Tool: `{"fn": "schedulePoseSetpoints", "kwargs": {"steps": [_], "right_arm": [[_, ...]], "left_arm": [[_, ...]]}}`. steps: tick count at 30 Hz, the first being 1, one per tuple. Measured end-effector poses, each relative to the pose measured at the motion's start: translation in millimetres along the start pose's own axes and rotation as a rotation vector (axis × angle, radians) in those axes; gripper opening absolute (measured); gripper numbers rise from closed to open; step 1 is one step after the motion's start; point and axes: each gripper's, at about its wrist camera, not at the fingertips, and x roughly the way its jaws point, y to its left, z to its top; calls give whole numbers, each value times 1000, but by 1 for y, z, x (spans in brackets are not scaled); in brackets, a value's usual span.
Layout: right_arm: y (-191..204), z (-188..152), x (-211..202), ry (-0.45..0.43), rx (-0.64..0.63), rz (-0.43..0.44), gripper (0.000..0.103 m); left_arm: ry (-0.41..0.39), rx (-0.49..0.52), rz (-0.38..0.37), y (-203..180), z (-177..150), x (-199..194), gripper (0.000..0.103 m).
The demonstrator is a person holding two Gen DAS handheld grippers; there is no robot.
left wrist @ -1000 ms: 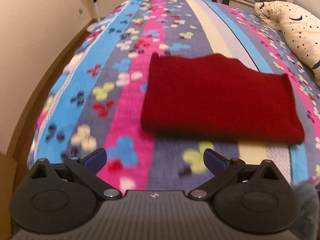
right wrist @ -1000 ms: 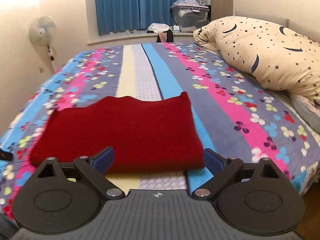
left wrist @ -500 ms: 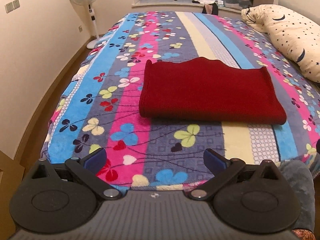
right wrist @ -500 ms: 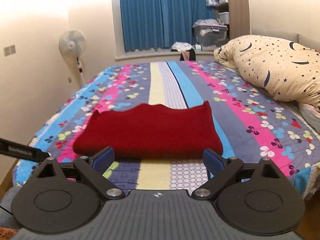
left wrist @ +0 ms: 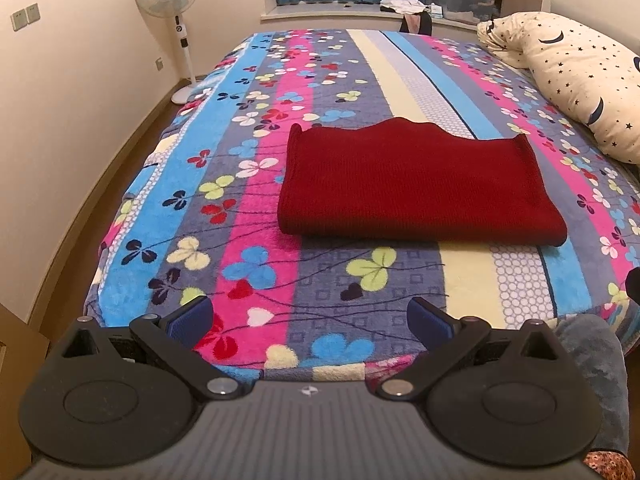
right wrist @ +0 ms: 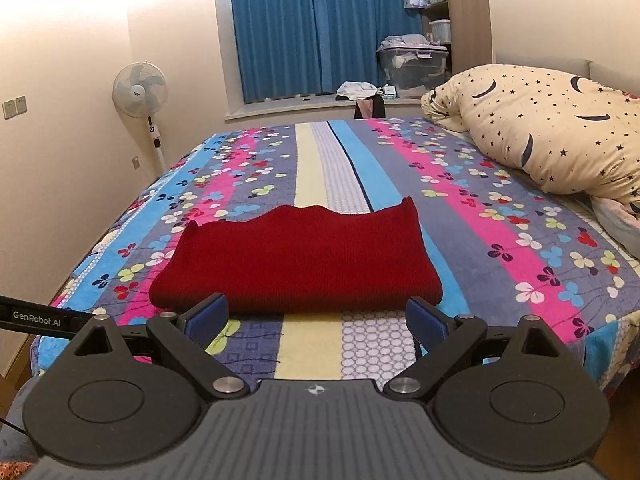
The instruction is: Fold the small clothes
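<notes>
One dark red garment (left wrist: 416, 184) lies folded into a flat rectangle on the bed's striped clover blanket (left wrist: 248, 184), near the bed's foot edge. One star-and-moon pillow (left wrist: 576, 80) lies right of the garment. Beyond the bed, one clear storage bin (right wrist: 412, 64) holds bundled cloth. Both left tongs (left wrist: 310, 316) and right tongs (right wrist: 316, 318) gape wide, empty, short of the garment.
</notes>
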Motion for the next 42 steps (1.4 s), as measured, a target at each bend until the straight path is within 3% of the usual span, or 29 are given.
{"fn": "schedulePoseSetpoints", "kwargs": {"steps": [14, 28, 42], "right_arm": [[-8, 7, 31, 69, 69, -5, 95], [-26, 23, 84, 121, 117, -40, 95], [-83, 6, 178, 257, 286, -94, 95]], "left_arm": [[50, -11, 33, 9, 10, 28, 103], [100, 9, 61, -2, 46, 75, 103], [185, 53, 41, -35, 71, 145, 103]]}}
